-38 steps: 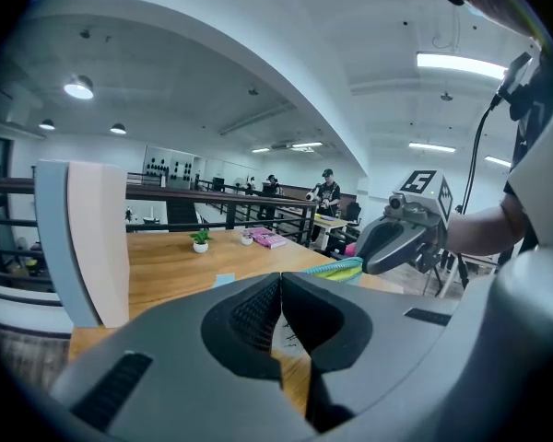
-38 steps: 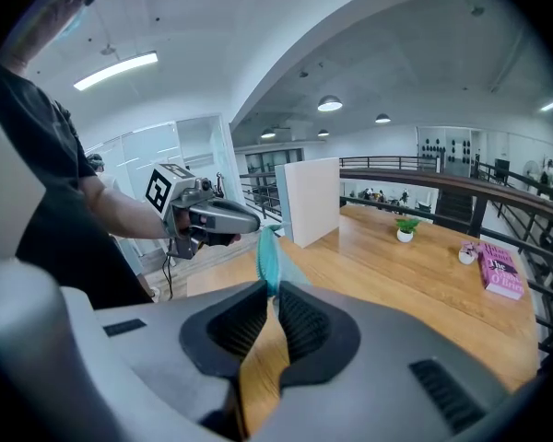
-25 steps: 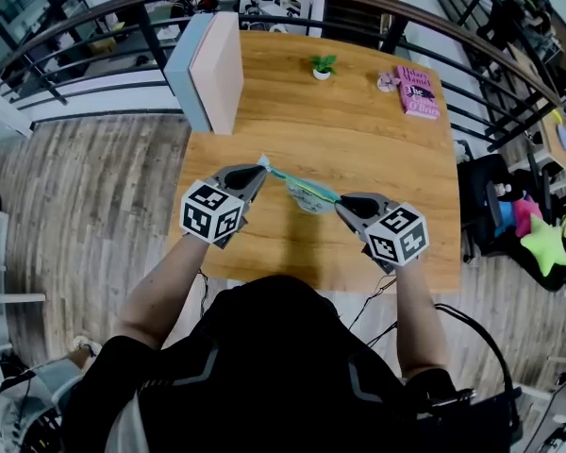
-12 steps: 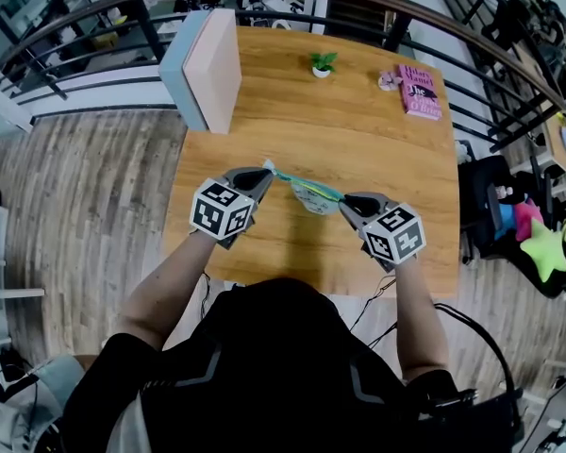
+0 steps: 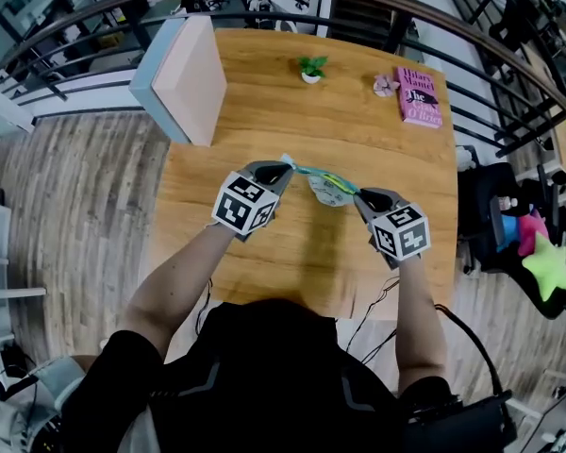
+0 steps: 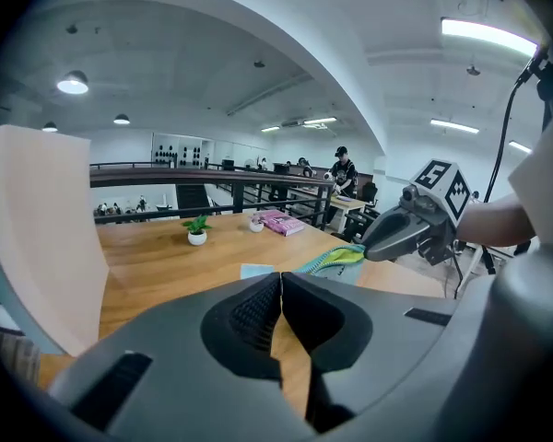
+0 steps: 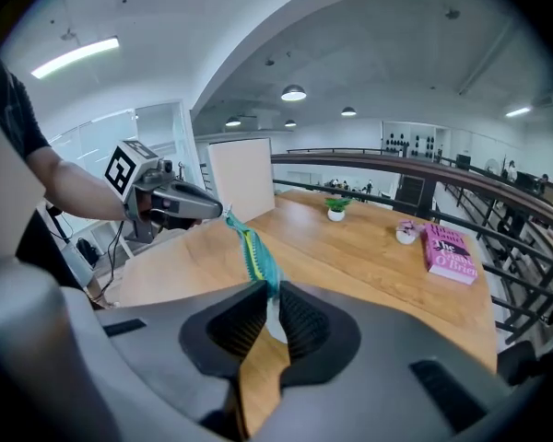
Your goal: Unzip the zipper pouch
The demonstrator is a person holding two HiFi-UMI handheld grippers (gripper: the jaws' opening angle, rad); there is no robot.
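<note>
Wood table (image 5: 358, 111) by a curved railing (image 6: 166, 177), zipper pouch (image 5: 328, 189) above it, tight in fingers of left gripper (image 5: 281, 165) and right gripper (image 5: 360, 194).

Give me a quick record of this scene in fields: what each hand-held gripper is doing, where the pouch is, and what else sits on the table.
left hand-held gripper: jaws together, pinching one end of the zipper pouch
right hand-held gripper: jaws clamped on its other end
pouch position: stretched between both, held above the wooden table
zipper: teal, along the upper edge; how far open cannot be told
also on table: pink book, small potted plant, upright pale panel
</note>
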